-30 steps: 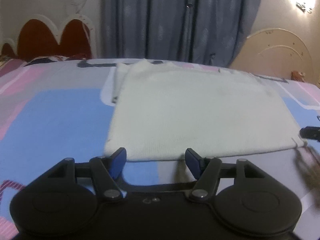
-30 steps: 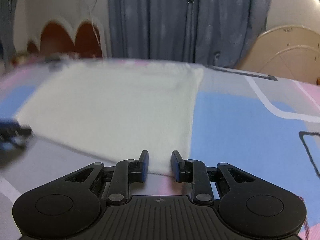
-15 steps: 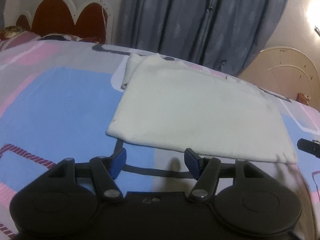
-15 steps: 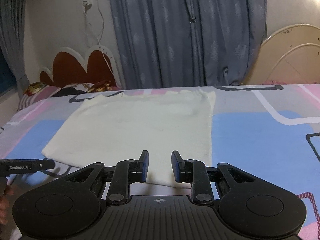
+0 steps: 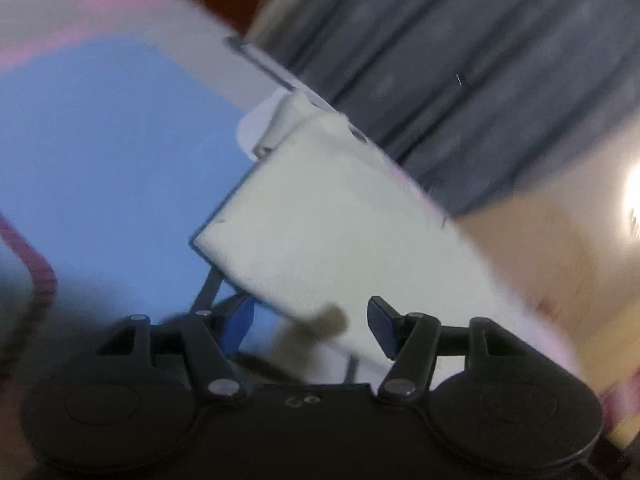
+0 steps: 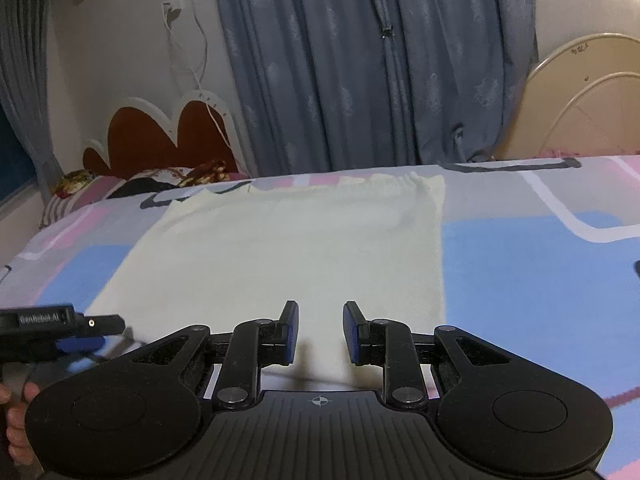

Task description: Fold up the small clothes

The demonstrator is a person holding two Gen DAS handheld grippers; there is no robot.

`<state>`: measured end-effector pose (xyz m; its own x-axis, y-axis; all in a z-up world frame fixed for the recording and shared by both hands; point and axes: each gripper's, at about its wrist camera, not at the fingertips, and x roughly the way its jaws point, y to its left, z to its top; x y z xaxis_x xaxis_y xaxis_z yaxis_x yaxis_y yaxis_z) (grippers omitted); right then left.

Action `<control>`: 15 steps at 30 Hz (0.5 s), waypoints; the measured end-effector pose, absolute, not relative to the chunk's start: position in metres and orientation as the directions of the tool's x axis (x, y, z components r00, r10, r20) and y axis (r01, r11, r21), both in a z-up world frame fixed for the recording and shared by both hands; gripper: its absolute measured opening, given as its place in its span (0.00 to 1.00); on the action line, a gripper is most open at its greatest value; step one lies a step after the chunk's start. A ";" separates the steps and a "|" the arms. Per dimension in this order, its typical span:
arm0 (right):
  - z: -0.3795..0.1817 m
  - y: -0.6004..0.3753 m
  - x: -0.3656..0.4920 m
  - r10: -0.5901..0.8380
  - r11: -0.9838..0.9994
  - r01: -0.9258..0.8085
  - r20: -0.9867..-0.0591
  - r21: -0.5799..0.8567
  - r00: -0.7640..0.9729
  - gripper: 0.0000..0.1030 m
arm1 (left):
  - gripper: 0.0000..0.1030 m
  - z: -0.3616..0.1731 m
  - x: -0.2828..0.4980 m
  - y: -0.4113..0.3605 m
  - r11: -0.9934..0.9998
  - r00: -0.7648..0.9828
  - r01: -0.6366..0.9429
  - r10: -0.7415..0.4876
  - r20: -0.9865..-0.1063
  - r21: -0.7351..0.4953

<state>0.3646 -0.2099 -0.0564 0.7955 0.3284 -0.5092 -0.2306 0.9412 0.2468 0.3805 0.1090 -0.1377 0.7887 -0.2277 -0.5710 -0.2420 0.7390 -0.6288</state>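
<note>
The main risk here is a poor bite on the near hem: the cream garment (image 6: 288,264) lies flat and thin on the patterned bed (image 6: 540,280), so tongs coming in too high would slide over the cloth, and tongs coming in too deep could pinch the bedsheet along with it, dragging the cover when the fold is lifted. A second risk is an uneven fold, since the left view is blurred and strongly tilted; if that hand takes its corner at a different angle than the right, the edge would rise skewed and the layers would not line up. There also appears to be a tucked part showing at the garment's far left corner (image 5: 276,128), which could slip out if the cloth is pulled hard. The left tongs (image 5: 312,326) stand fairly wide with nothing held, and the garment's near edge runs across the gap between them, extending away toward 1 o'clock. In the right view the right tongs (image 6: 318,332) stand at a narrow gap, empty, with the near hem just beyond the tips at 12 o'clock and the cloth spreading to 11 and 1 o'clock; its right edge lies at about 1 o'clock. The left tongs appear there at 9 o'clock, beside the garment's near left corner, with the person's fingers (image 6: 18,412) below.
</note>
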 end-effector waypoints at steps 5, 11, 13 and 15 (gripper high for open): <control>-0.057 -0.199 0.392 0.356 0.928 -0.241 -0.488 0.283 0.797 0.25 | 0.52 -0.149 0.393 0.113 0.663 0.830 -0.246 -0.233 -0.507 -0.707; -0.064 -0.182 0.434 0.389 0.912 -0.251 -0.492 0.324 0.779 0.01 | 0.30 -0.162 0.413 0.122 0.581 0.861 -0.270 -0.211 -0.463 -0.767; -0.065 -0.172 0.445 0.398 0.911 -0.269 -0.490 0.314 0.776 0.00 | 0.38 -0.161 0.421 0.124 0.581 0.866 -0.253 -0.220 -0.449 -0.774; -0.067 -0.163 0.454 0.411 0.907 -0.287 -0.489 0.309 0.770 0.00 | 0.41 -0.161 0.425 0.126 0.568 0.873 -0.245 -0.223 -0.433 -0.786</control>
